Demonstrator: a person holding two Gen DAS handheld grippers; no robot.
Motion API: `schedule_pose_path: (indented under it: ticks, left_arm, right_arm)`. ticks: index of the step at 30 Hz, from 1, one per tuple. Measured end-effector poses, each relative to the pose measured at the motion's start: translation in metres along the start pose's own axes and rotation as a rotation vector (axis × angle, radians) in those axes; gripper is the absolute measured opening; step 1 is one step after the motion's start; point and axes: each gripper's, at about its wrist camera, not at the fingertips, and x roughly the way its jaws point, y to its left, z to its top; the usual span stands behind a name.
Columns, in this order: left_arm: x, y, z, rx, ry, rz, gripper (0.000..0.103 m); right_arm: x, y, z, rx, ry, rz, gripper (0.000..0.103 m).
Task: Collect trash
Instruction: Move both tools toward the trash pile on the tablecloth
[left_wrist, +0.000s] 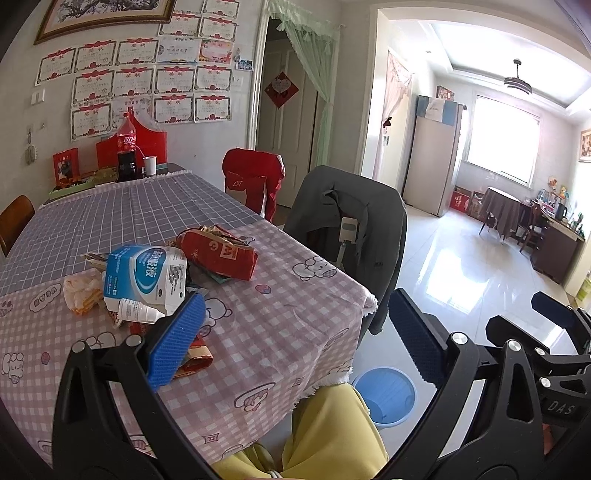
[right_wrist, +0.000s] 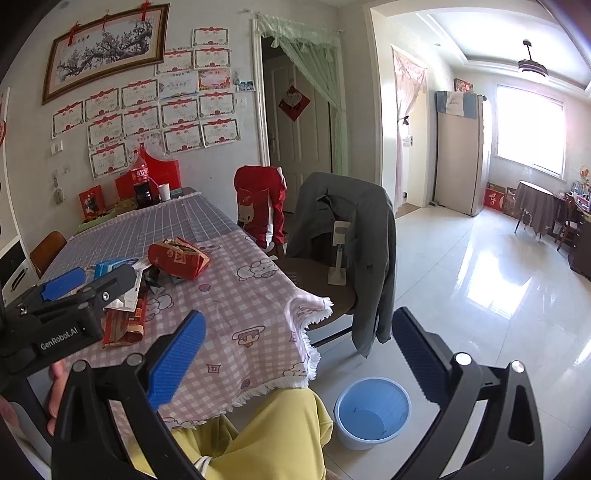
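- Fingers of the left gripper (left_wrist: 295, 339) stand spread wide and hold nothing in the left wrist view; its left pad hovers just beside a small white dropper bottle (left_wrist: 138, 309) at the near edge of the trash pile.
- Around that bottle lie a blue-and-white box (left_wrist: 146, 277), a crumpled wrapper (left_wrist: 82, 291) and a red packet (left_wrist: 221, 254), all on the checked worktop (left_wrist: 280, 321).
- From the right wrist view, the right gripper (right_wrist: 297, 363) is likewise spread and empty, off the worktop's near right corner.
- Below it on the floor sits the blue bin (right_wrist: 372, 411), well apart from the trash.
- Risk, as I judge it: the round bottle could roll from a loose pinch, or a carried piece could miss the bin.
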Motion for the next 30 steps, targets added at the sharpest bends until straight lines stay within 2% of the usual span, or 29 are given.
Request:
schedule_pose_path:
  ticks: [6, 14, 24, 30]
  left_arm:
    - [0.003, 0.011, 0.0, -0.014, 0.013, 0.02, 0.097]
    - [0.009, 0.05, 0.0, -0.079, 0.043, 0.114, 0.097]
    - [0.008, 0.131, -0.009, -0.202, 0.097, 0.29, 0.097]
    - [0.01, 0.184, -0.029, -0.291, 0.182, 0.39, 0.097]
  right_arm:
    - [0.008, 0.013, 0.002, -0.021, 0.018, 0.029, 0.099]
    - [0.036, 0.049, 0.01, -0.069, 0.068, 0.12, 0.099]
    - [0.083, 0.129, 0.017, -0.151, 0.158, 0.313, 0.099]
    - [0.119, 0.189, 0.007, -0.221, 0.263, 0.42, 0.099]
